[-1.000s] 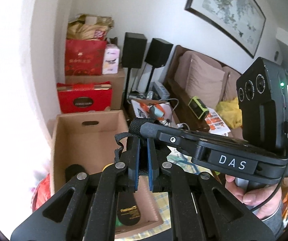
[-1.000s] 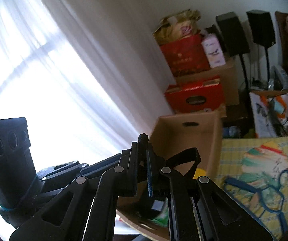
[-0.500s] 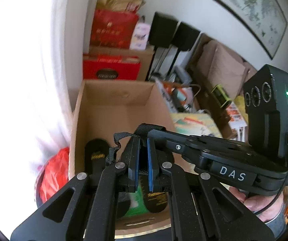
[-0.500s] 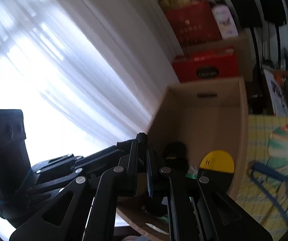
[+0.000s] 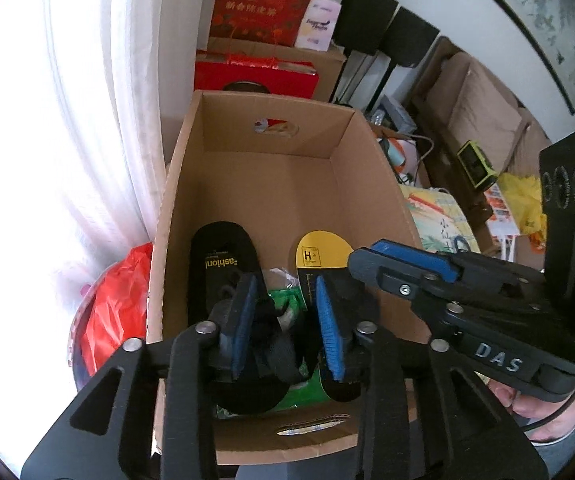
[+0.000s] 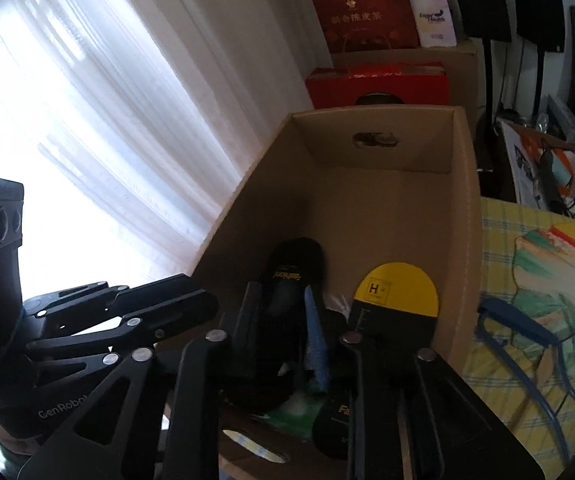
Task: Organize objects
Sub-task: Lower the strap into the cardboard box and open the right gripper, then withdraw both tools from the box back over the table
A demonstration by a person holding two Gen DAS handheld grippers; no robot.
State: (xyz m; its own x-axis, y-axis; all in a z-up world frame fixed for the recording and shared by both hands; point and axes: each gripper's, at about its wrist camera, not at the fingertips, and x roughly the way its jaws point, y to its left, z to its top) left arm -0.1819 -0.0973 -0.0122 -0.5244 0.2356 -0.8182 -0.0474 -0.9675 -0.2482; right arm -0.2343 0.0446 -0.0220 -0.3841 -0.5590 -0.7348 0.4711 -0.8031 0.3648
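Left wrist view. Left gripper (image 5: 287,316) hangs over the open cardboard box (image 5: 271,184), its blue ribbed pads spread apart with nothing clamped; a black strap item (image 5: 267,332) sits just between and below them, contact unclear. In the box: a black insole (image 5: 223,264) printed "Fashion!" in yellow, flat and rounded at the toe; a yellow-tipped insole (image 5: 321,254) with a boxed "H" mark; green glossy packaging (image 5: 291,304) between them. Box is plain brown corrugated card with an oval hand-hole in the far wall. Right gripper (image 5: 371,256) reaches in from the right, body labelled "DAS"; blue pad on top, gap between fingers not visible here. Behind the box: red gift bag (image 5: 263,8) with gold Chinese characters, a flat red box (image 5: 255,76), a white pack (image 5: 319,24) with small print, two black speakers (image 5: 387,28) on stands. Red plastic bag (image 5: 115,304) left of the box, by a sheer white curtain (image 5: 99,92).

Right wrist view. Right gripper (image 6: 283,328) over the same box (image 6: 391,216), fingers parted, holding nothing. Left gripper (image 6: 167,308) enters at left, frame marked "GenRobot". Yellow-tipped insole (image 6: 397,294) leans near the right wall; black insole (image 6: 295,264) left of it. Yellow checked cloth (image 6: 535,280) with a painted figure lies right of the box
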